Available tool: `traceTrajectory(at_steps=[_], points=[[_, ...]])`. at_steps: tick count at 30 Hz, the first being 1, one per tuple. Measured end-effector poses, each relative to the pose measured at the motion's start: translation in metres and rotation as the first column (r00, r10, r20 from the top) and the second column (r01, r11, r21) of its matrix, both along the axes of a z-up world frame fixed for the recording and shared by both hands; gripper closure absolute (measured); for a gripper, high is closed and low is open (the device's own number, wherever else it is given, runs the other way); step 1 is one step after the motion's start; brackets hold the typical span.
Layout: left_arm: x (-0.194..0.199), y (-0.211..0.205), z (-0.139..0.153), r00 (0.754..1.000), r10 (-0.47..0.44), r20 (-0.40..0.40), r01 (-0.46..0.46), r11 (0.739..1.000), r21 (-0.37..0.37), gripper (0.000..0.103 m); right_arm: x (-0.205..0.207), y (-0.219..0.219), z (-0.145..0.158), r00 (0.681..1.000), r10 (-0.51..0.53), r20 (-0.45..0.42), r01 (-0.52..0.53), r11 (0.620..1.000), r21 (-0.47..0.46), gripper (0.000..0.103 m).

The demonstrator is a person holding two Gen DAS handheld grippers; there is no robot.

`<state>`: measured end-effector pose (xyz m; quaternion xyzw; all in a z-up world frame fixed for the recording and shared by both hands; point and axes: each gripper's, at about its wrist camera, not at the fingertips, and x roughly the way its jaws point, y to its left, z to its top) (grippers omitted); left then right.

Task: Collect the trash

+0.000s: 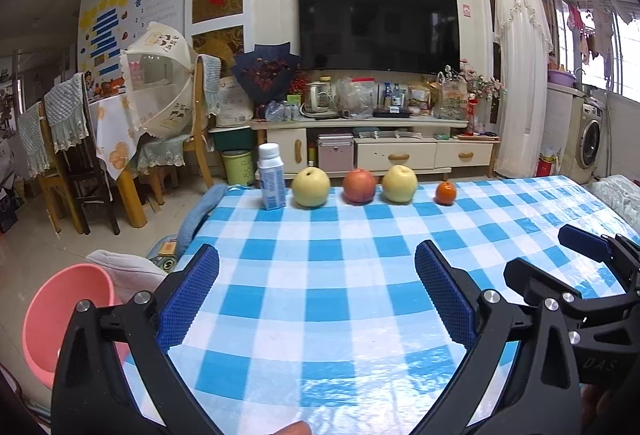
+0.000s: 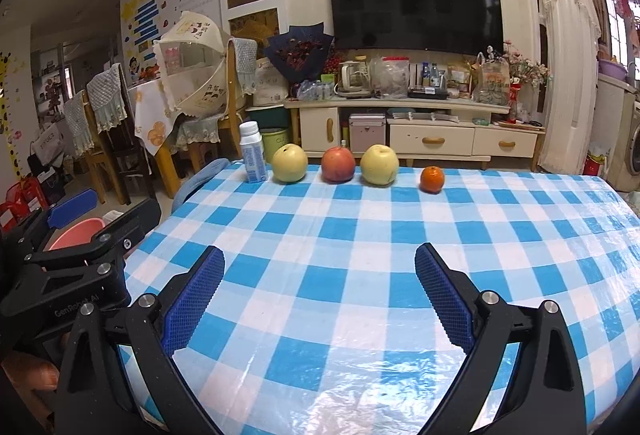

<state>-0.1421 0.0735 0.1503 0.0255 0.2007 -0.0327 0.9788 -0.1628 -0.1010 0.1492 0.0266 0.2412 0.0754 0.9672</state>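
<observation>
My left claw [image 1: 316, 291] and right claw [image 2: 320, 291] both hung released above the blue-checked plastic tablecloth [image 1: 320, 315]. The small white-capped milk bottle [image 1: 272, 179] stood at the far edge, just beside the yellow pear [image 1: 311, 190]; I judged a careless reach could knock it off.

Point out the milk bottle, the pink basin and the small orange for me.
milk bottle [image 1: 272, 179], left wrist view, on its blue label.
pink basin [image 1: 64, 315], left wrist view, on its inner wall.
small orange [image 2: 432, 179], right wrist view, on the middle of its skin.
</observation>
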Motion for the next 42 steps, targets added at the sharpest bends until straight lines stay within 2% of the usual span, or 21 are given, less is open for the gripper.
traceTrajectory(at_steps=[7,21,29,42], points=[[-0.003,-0.028,0.000,1.000,-0.016,-0.002,0.016,0.999,0.047,0.004,-0.003,-0.025,0.003,0.999,-0.039,0.020,0.039,0.999,0.003,0.008],[-0.003,-0.057,0.007,0.999,-0.029,-0.031,0.029,1.000,0.007,0.004,-0.004,-0.069,0.003,0.992,-0.111,0.060,0.112,0.994,-0.016,0.008],[-0.002,-0.061,0.015,0.999,-0.032,-0.032,0.032,0.999,-0.022,0.004,-0.001,-0.074,0.001,0.991,-0.112,0.071,0.114,0.993,-0.033,0.008],[0.006,-0.071,0.012,0.998,-0.045,-0.050,0.045,0.999,-0.008,0.004,0.010,-0.080,-0.004,0.991,-0.114,0.077,0.119,0.991,-0.059,0.008]])
